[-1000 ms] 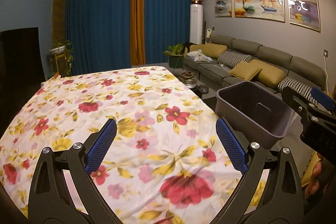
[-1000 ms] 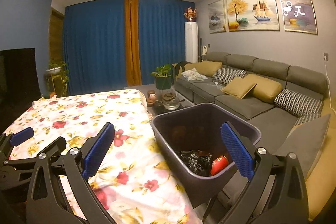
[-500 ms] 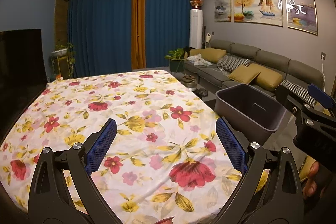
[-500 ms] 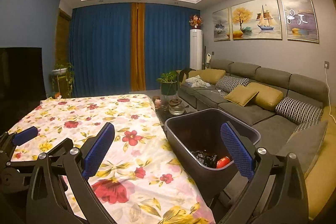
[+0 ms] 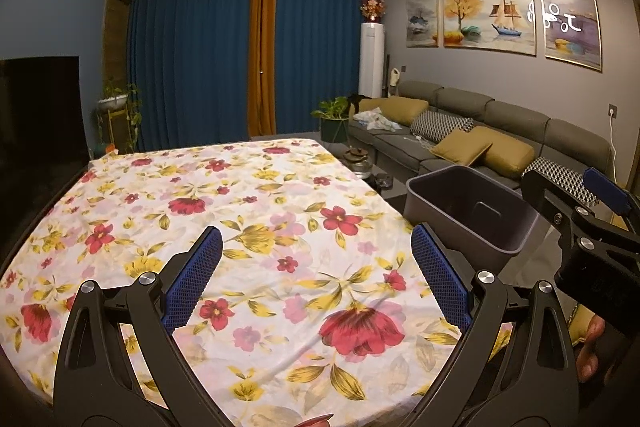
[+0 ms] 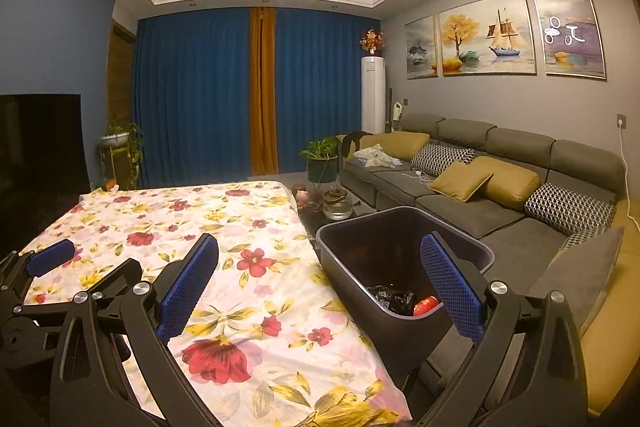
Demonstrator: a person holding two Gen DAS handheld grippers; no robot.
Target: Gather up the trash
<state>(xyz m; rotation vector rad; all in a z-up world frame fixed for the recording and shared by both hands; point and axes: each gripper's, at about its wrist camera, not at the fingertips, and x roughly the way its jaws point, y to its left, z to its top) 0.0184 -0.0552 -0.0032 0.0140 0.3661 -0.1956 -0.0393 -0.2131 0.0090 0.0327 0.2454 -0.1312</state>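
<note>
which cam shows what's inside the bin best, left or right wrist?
Right wrist. It looks down into the dark bin, so the crumpled black bag and a red item at the bottom show. The left wrist view sees the bin from the side: only the rim and inner wall, contents hidden.

Both grippers' jaws wide apart

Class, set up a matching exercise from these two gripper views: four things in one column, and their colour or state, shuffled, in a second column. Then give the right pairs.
Things:
1. bin
2. tablecloth
3. left gripper
4. curtains

Descriptions:
A. blue with an orange strip
B. open, holding nothing
C. dark, with trash at the bottom
D. floral, on the table

Pairs: 1-C, 2-D, 3-B, 4-A
</note>
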